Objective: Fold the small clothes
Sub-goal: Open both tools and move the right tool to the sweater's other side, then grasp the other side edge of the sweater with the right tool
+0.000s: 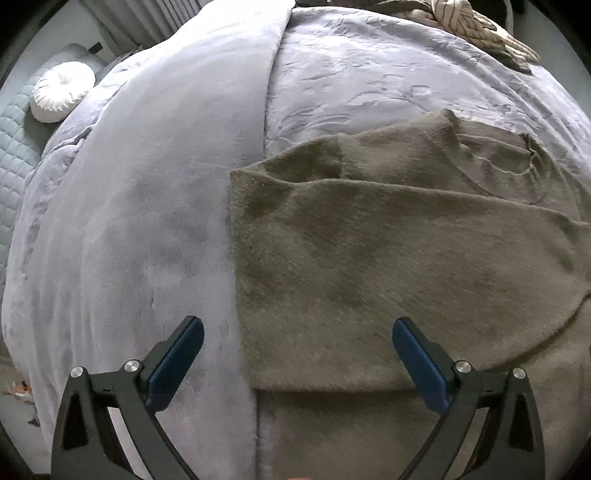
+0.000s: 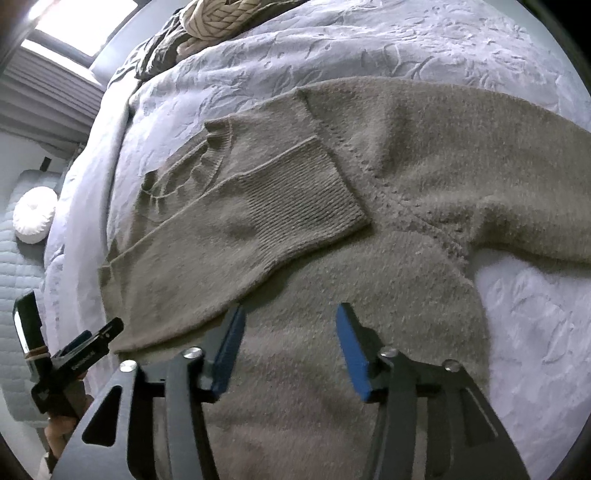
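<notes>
Bed [image 1: 155, 206] under lavender blanket carried sweater [image 2: 332, 295], spread mid-bed. One sleeve [image 2: 258, 218] already folded across body; other sleeve and body folds remained. Left hand-held gripper [image 1: 297, 332] and right hand-held gripper [image 2: 290, 321] gaped apart, empty.

A pale lavender plush blanket [image 1: 159, 192] covered the bed, its smooth part lying beside an embossed part [image 1: 369, 74] with a raised leaf-like pattern, the two meeting along a straight edge. A round white pleated cushion [image 1: 61, 90] rested on a quilted grey-green cover [image 1: 14, 155] at the left, just beside the blanket's edge. A cream chunky-knit item [image 2: 218, 22] lay on dark fabric [image 2: 159, 55] at the bed's far end.
</notes>
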The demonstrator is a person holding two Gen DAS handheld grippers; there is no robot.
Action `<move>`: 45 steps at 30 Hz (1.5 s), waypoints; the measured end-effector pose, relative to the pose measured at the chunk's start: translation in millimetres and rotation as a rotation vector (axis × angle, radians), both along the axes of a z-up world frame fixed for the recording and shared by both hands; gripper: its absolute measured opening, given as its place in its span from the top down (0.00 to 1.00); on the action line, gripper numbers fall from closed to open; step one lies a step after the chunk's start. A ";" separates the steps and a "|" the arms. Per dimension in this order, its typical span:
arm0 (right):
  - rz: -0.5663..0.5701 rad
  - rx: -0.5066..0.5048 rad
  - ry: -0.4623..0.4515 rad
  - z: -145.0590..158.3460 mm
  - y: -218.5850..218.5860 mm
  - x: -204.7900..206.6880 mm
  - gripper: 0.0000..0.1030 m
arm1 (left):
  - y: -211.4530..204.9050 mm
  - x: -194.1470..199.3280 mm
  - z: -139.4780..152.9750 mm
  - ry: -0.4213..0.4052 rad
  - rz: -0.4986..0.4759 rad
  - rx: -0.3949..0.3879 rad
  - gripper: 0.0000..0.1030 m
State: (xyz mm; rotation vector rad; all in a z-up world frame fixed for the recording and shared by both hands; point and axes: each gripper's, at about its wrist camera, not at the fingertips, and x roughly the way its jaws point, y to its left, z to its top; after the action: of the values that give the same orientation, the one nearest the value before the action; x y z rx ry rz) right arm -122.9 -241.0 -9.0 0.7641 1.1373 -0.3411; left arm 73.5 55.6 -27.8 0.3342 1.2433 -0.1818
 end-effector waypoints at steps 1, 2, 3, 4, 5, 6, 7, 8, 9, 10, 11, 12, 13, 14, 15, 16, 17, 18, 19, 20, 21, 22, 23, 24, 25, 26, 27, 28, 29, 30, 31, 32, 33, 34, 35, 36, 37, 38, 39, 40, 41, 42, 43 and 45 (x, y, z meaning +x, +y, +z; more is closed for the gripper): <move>0.003 0.006 -0.003 0.3 0.2 -0.8 0.43 | -2.4 -1.8 1.3 0.005 -0.004 -0.008 0.01; 0.005 0.013 -0.005 0.5 0.5 -2.0 0.42 | -3.7 -4.8 2.8 0.007 -0.008 -0.012 0.01; 0.005 0.022 -0.008 0.5 0.7 -3.7 0.40 | -8.5 -7.5 4.5 0.008 -0.017 -0.009 0.01; 0.004 0.028 -0.011 0.5 -0.2 -4.5 0.37 | -13.5 -10.4 5.7 0.007 -0.026 0.002 0.01; 0.002 0.034 -0.014 0.9 -1.0 -6.2 0.37 | -17.1 -12.4 6.7 0.006 -0.034 0.012 0.01; 0.000 0.035 -0.015 1.2 -1.6 -7.4 0.37 | -21.3 -14.7 7.1 0.006 -0.042 0.016 0.01; -0.001 0.037 -0.017 1.5 -2.7 -8.7 0.37 | -25.8 -17.0 8.0 0.007 -0.053 0.014 0.01; -0.003 0.038 -0.018 1.8 -3.9 -10.2 0.37 | -28.9 -18.5 8.5 0.010 -0.060 0.015 0.01; -0.007 0.041 -0.020 2.0 -5.7 -12.0 0.36 | -32.5 -19.9 8.0 0.015 -0.065 0.016 0.01; -0.009 0.043 -0.020 1.9 -7.3 -13.5 0.36 | -37.4 -22.0 8.4 0.019 -0.072 0.015 0.01; -0.013 0.044 -0.020 1.7 -9.0 -15.1 0.36 | -40.8 -24.6 8.1 0.022 -0.076 0.013 0.01; -0.018 0.045 -0.019 1.1 -11.7 -16.9 0.36 | -41.8 -24.4 9.0 0.024 -0.082 0.012 0.01; -0.024 0.047 -0.018 0.6 -13.9 -18.6 0.36 | -45.0 -25.6 9.5 0.025 -0.087 0.013 0.01; -0.028 0.049 -0.019 0.1 -16.5 -19.7 0.35 | -47.8 -26.3 10.4 0.025 -0.093 0.014 0.01; -0.034 0.051 -0.018 -0.6 -19.2 -21.6 0.35 | -50.3 -27.6 10.8 0.026 -0.097 0.013 0.01; -0.038 0.052 -0.018 -1.3 -21.2 -23.2 0.35 | -53.8 -27.7 10.3 0.029 -0.102 0.013 0.01; -0.044 0.055 -0.017 -2.0 -23.6 -24.8 0.35 | -56.1 -30.4 11.5 0.030 -0.106 0.014 0.01; -0.047 0.058 -0.017 -2.7 -25.6 -25.9 0.35 | -59.4 -31.4 11.3 0.032 -0.110 0.014 0.01; -0.050 0.060 -0.017 -3.3 -27.4 -27.1 0.35 | -61.8 -32.8 11.4 0.033 -0.115 0.014 0.01; -0.053 0.062 -0.016 -4.0 -29.1 -28.5 0.35 | -64.8 -33.5 11.1 0.035 -0.119 0.015 0.01; -0.057 0.064 -0.016 -4.7 -31.1 -30.3 0.35 | -67.5 -34.3 10.9 0.036 -0.124 0.016 0.01; -0.060 0.066 -0.016 -5.2 -32.8 -31.5 0.35 | -70.5 -35.3 10.7 0.038 -0.131 0.020 0.01; -0.062 0.067 -0.017 -5.5 -34.4 -32.7 0.35 | -72.9 -35.9 10.4 0.038 -0.135 0.024 0.01; -0.064 0.069 -0.018 -6.0 -36.1 -34.1 0.35 | -75.7 -37.3 10.8 0.036 -0.139 0.026 0.01; -0.066 0.071 -0.019 -6.2 -37.3 -35.1 0.35 | -80.3 -40.8 11.6 0.035 -0.145 0.028 0.01; -0.067 0.072 -0.020 -6.2 -38.6 -36.2 0.35 | -82.3 -42.6 12.2 0.034 -0.148 0.028 0.01; -0.067 0.073 -0.021 -6.5 -40.6 -37.0 0.35 | -85.1 -44.0 12.5 0.033 -0.153 0.029 0.01; -0.068 0.074 -0.023 -6.5 -41.3 -38.3 0.35 | -87.2 -55.0 17.2 0.032 -0.155 0.029 0.01; -0.070 0.075 -0.024 -6.6 -42.2 -39.3 0.35 | -89.9 -57.8 18.1 0.032 -0.158 0.030 0.01; -0.071 0.076 -0.026 -6.7 -43.0 -40.5 0.35 | -91.8 -59.9 19.2 0.031 -0.161 0.033 0.01; -0.072 0.077 -0.028 -6.8 -44.0 -41.1 0.35 | -93.7 -62.0 19.6 0.032 -0.165 0.036 0.01; -0.074 0.079 -0.029 -7.0 -45.0 -42.1 0.35 | -95.8 -63.9 19.7 0.034 -0.170 0.038 0.01; -0.077 0.080 -0.031 -7.3 -46.3 -43.8 0.35 | -98.5 -64.9 19.5 0.036 -0.172 0.037 0.01; -0.080 0.084 -0.034 -7.5 -48.1 -45.0 0.35 | -101.0 -67.1 19.5 0.041 -0.176 0.036 0.01; -0.086 0.090 -0.039 -7.8 -50.3 -46.7 0.35 | -101.7 -68.0 19.1 0.045 -0.178 0.033 0.01; -0.096 0.095 -0.043 -8.1 -53.1 -49.3 0.35 | -103.2 -70.2 19.0 0.052 -0.181 0.027 0.01; -0.107 0.096 -0.043 -8.2 -56.5 -52.1 0.35 | -105.2 -70.0 18.9 0.059 -0.185 0.021 0.01; -0.114 0.096 -0.046 -7.7 -59.5 -53.9 0.35 | -108.2 -73.6 19.6 0.066 -0.188 0.014 0.01; -0.125 0.094 -0.054 -6.2 -64.4 -56.9 0.35 | -110.2 -75.8 19.8 0.074 -0.191 0.003 0.01; -0.136 0.087 -0.062 -4.0 -68.6 -59.9 0.35 | -112.3 -77.3 19.6 0.078 -0.196 -0.005 0.01; -0.151 0.076 -0.070 -1.3 -74.0 -64.1 0.35 | -114.6 -79.1 19.8 0.080 -0.200 -0.011 0.01; -0.176 0.068 -0.081 1.6 -82.3 -70.8 0.35 | -117.2 -80.8 19.5 0.082 -0.205 -0.014 0.01; -0.201 0.070 -0.092 3.1 -89.9 -77.1 0.35 | -121.3 -83.1 19.5 0.086 -0.214 -0.020 0.01; -0.288 0.088 -0.114 4.7 -113.2 -97.6 0.35 | -128.7 -86.7 19.0 0.096 -0.228 -0.033 0.01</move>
State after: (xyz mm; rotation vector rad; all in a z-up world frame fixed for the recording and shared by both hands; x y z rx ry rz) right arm -220.6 -354.2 -4.3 1.0159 0.9408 -0.4843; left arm -13.2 -73.1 -8.8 0.4428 1.2937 -0.4176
